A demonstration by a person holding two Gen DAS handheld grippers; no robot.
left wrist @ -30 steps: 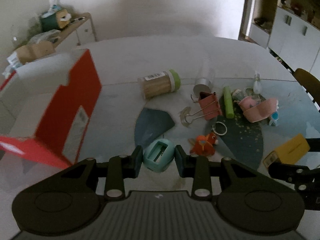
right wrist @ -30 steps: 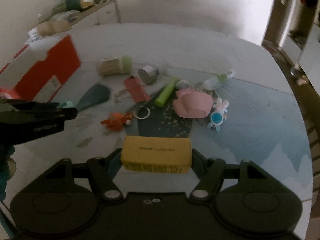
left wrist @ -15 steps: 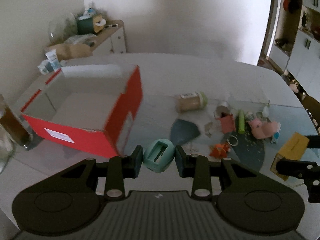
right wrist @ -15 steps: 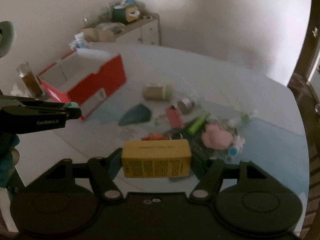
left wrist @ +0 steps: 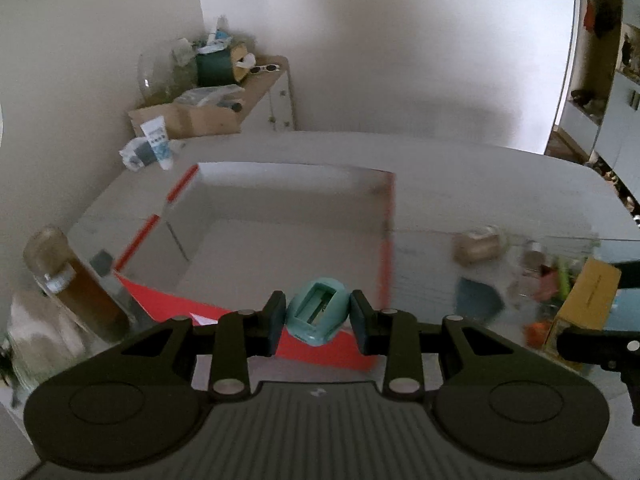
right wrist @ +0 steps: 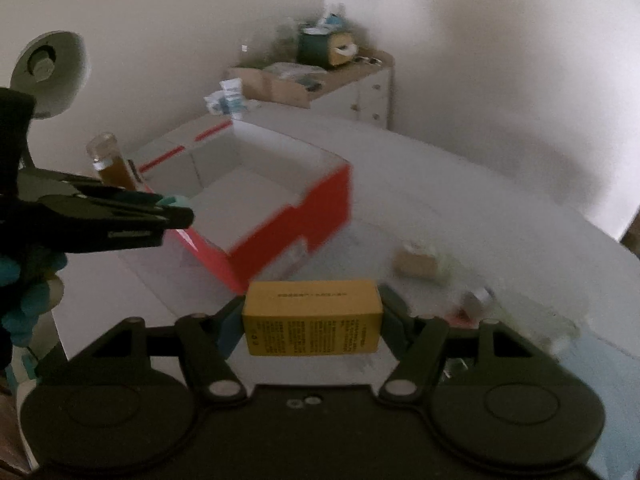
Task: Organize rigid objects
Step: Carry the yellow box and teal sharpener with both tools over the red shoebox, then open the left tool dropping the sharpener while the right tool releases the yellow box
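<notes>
My left gripper (left wrist: pixel 318 318) is shut on a small teal pencil sharpener (left wrist: pixel 318 316), held in the air at the near edge of the open red box (left wrist: pixel 384 276). My right gripper (right wrist: pixel 312 316) is shut on a yellow carton (right wrist: pixel 313 316), its pads pressing both short ends, to the right of the red box (right wrist: pixel 304 220). In the left wrist view the yellow carton (left wrist: pixel 588 300) shows at the right edge. In the right wrist view the left gripper (right wrist: pixel 176 210) reaches in from the left over the box's near corner, a bit of teal at its tip.
A bottle of amber liquid (left wrist: pixel 76 284) stands just left of the box. Small items lie scattered on the table's right side, among them a toothpick jar (left wrist: pixel 478 246) and a dark blue patch (left wrist: pixel 476 304). A cluttered sideboard (left wrist: pixel 224 112) stands against the far wall.
Both grippers have risen and swung left with their loads, away from the scattered items. The red box now fills the middle of both views.
</notes>
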